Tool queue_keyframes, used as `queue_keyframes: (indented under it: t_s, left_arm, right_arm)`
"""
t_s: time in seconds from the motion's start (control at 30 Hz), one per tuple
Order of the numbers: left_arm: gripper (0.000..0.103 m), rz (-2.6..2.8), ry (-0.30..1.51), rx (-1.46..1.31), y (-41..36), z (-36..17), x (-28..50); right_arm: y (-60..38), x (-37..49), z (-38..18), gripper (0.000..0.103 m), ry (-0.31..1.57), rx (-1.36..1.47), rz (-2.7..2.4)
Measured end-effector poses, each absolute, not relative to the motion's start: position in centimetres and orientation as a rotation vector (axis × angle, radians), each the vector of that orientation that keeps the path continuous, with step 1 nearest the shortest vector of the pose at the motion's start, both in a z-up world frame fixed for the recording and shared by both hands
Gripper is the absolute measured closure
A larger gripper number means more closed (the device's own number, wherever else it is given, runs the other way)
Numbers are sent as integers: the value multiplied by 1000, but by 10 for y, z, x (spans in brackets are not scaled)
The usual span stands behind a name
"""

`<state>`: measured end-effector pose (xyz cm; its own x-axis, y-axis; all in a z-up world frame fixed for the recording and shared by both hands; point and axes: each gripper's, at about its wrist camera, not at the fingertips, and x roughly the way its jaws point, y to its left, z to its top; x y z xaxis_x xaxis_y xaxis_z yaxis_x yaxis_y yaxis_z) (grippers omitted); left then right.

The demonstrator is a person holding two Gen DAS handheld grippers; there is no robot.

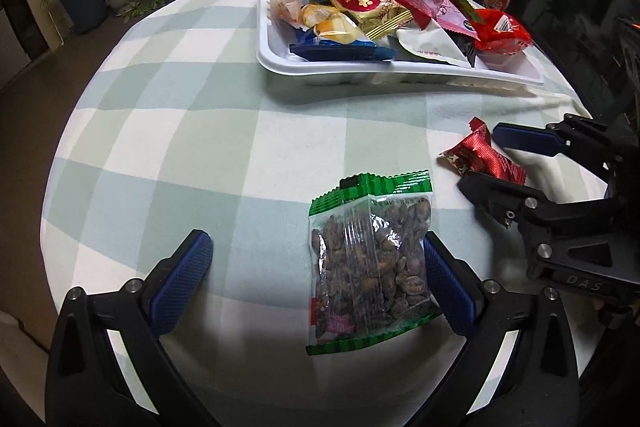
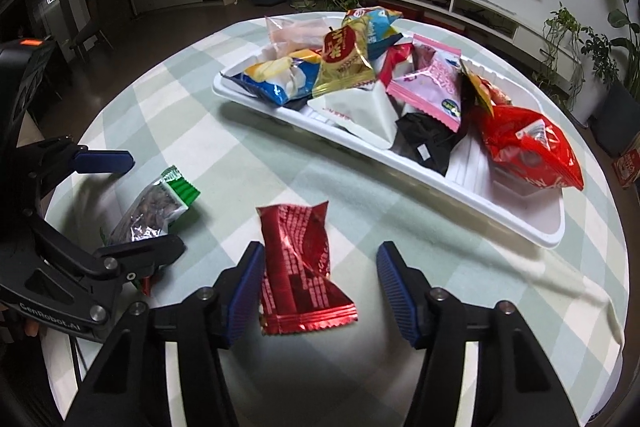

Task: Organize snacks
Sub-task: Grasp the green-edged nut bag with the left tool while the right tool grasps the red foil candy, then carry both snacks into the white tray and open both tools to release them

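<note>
Checked tablecloth (image 1: 180, 131), white tray (image 1: 360, 71), two packets

Dim room, sharp centre, fisheye-warped dark edges, glare on wrappers

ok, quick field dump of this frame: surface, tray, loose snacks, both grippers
surface: round table, green-and-white checked cloth
tray: white tray, piled with mixed snack packets
loose snack 1: green-edged nut bag flat on the cloth, outside the tray
loose snack 2: red foil packet flat on the cloth, outside the tray
left gripper: open, fingers either side of the nut bag
right gripper: open, fingers either side of the red foil packet
</note>
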<state>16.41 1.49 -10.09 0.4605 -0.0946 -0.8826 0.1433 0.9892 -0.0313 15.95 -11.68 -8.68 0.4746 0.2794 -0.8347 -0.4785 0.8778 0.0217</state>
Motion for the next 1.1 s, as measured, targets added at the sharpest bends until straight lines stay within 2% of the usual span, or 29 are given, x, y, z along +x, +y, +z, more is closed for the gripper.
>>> queue_keyframes:
  t_s: [0.1, 0.2, 0.33, 0.4, 0.43, 0.57, 1.1]
  left_arm:
    - [1, -146, 1072, 69, 14, -102, 163]
    - [8, -144, 1057, 77, 14, -101, 161]
    - [32, -149, 1041, 96, 12, -97, 162]
    - [44, -152, 1036, 100, 11, -96, 163]
    - [57, -159, 1031, 98, 11, -94, 163]
    - [72, -151, 1024, 102, 12, -92, 163]
    - [73, -197, 961, 68, 7, -60, 154]
  right_arm:
    - [-116, 160, -87, 49, 977, -215, 467]
    - [-116, 160, -87, 52, 980, -204, 472]
    - [-117, 157, -86, 58, 990, -203, 485]
    - [-116, 156, -85, 65, 995, -209, 493]
    - [-115, 156, -84, 67, 997, -214, 496]
    - [-113, 154, -84, 70, 1001, -221, 495]
    - [-140, 134, -57, 73, 954, -104, 480]
